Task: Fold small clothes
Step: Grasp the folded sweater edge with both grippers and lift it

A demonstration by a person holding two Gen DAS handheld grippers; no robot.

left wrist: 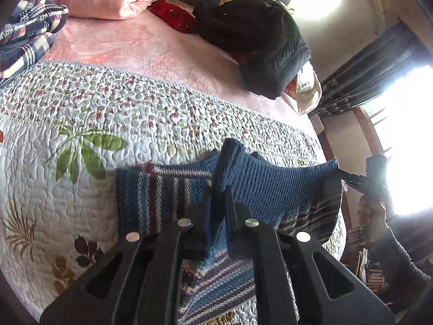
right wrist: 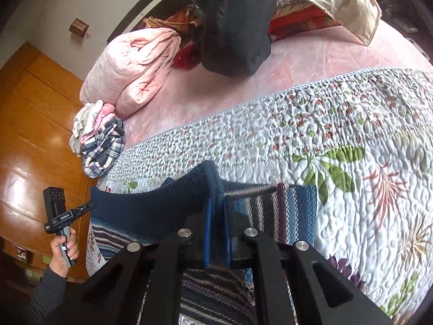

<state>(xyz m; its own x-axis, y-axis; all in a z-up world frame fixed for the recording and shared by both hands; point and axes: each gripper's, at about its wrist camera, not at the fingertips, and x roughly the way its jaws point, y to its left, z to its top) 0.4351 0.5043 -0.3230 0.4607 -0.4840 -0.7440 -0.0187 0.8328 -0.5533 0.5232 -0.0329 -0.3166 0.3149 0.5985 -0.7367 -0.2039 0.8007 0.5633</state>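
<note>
Over the quilt, near the bed's front edge: a small knitted sweater [left wrist: 270, 184] hangs lifted, its solid blue band stretched between the two tongs, its striped body trailing down onto the floral quilt [left wrist: 81, 124].
Left tongs [left wrist: 217, 203]: closed on a bunched fold of the blue knit.
Right tongs [right wrist: 217, 205]: likewise clamped on the blue band; in the left view they show at the far corner of the stretched edge, held by a hand [left wrist: 370, 211].
Fabric: soft, chunky knit, light, with plenty of give; the band sags in a curve between the grips, so I judge it will stretch and droop rather than hold a crease.
Grip: the ribbed texture looks unlikely to slip; pinching through both layers at the band's corners seems the steadiest hold.
Risk: pulling the tongs apart too hard may distort the knit; a slack hold may let the striped part bunch on the quilt.
Surroundings: a plaid garment [right wrist: 102, 146] lies at the bed's far side, well apart, beside pink bedding [right wrist: 135, 65].
</note>
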